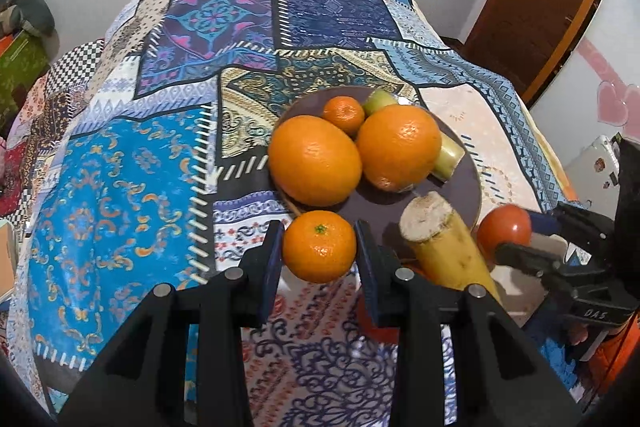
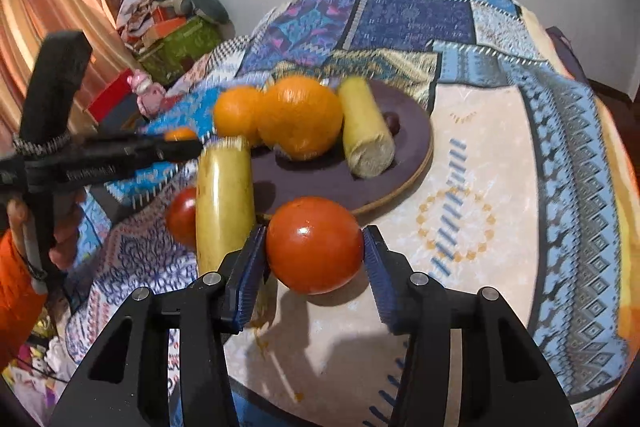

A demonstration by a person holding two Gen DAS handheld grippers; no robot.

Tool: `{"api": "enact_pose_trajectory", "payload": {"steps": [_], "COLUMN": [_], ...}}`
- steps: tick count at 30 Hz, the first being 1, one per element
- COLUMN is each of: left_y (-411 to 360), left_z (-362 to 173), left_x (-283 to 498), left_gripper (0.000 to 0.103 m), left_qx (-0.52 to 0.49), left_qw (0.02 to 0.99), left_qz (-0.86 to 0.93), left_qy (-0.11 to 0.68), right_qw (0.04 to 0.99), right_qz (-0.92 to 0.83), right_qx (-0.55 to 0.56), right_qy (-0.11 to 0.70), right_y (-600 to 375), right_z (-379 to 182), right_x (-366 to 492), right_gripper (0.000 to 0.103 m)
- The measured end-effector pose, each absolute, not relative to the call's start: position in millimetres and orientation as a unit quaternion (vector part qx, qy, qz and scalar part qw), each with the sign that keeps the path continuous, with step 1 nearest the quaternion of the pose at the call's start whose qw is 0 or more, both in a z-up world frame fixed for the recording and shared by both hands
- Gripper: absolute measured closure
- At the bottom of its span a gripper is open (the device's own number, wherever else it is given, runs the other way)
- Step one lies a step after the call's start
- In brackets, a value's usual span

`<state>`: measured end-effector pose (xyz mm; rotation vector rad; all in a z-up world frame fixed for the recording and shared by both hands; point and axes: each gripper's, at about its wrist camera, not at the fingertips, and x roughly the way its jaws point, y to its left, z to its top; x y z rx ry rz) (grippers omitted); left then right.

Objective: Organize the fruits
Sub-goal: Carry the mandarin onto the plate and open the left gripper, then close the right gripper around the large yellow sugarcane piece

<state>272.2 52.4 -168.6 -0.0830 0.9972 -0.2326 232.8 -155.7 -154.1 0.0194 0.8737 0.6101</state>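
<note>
**Two fruits in the jaws, a crowded plate ahead**

On the left, the left gripper point(image 1: 318, 253) is closed narrowly on a small round orange tangerine point(image 1: 319, 246), both blue pads pressing its sides, the fruit carried just short of the near rim of the dark purple round plate point(image 1: 460, 195). The pinch sits at the fruit's widest part; a soft skin and a round shape mean it could squirt out forward if the squeeze slackens.

On the plate, two large oranges point(image 1: 314, 165) lie touching, with a second small tangerine point(image 1: 344, 114) behind them and a pale yellow-green cut banana piece point(image 1: 450, 157) against the right-hand orange. There is little bare plate left near the front. Set down against those oranges, the tangerine may nudge one and start it rolling off onto the blue patchwork tablecloth point(image 1: 120, 187).

Further right, a longer yellow cut banana piece point(image 1: 444, 247) lies with its cut end over the plate's rim, just beside the left gripper; a sideways drift could knock it.

On the right, the right gripper point(image 2: 315, 247) straddles a glossy red tomato point(image 2: 315, 245). Its left pad touches the skin; whether the right pad presses I cannot tell, so a lift now may let it slip. A second red tomato point(image 2: 182, 219) lies beyond the banana piece.
</note>
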Motion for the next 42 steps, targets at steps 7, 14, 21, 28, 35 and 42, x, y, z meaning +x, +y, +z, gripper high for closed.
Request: {"api": "enact_pose_trajectory", "payload": {"steps": [7,14,21,28,35,42], "left_y": [39.4,34.4,34.2,37.6,42.9,42.7], "left_z": [-168.7,-175.3,-177.5,-175.0,-158.9,-148.7], "left_x": [281.8,288.0,287.3,283.7,264.7,237.2], "left_gripper": [0.068,0.068,0.067,0.062,0.054,0.051], "left_qx": [-0.047,-0.042,-0.043,-0.048,-0.049,-0.039], "left_qw": [0.871,0.866,0.870,0.870,0.877,0.879], "left_qz": [-0.124,-0.127,-0.121,-0.117,-0.119,-0.121], "left_qy": [0.473,0.482,0.476,0.477,0.463,0.459], "right_qw": [0.873,0.867,0.861,0.861,0.868,0.875], "right_qz": [0.278,0.278,0.282,0.276,0.278,0.283], "right_qx": [0.011,0.020,0.008,-0.008,-0.001,0.000], "right_qy": [0.401,0.414,0.424,0.427,0.412,0.392], "right_y": [-153.2,-144.1,-131.9,-126.5,-134.0,-141.1], "right_z": [-144.1,-153.8,-160.2,-160.5,-147.3,-127.7], "right_x": [251.6,268.9,271.4,272.1,263.8,244.3], "right_gripper": [0.058,0.058,0.058,0.056,0.056,0.051]}}
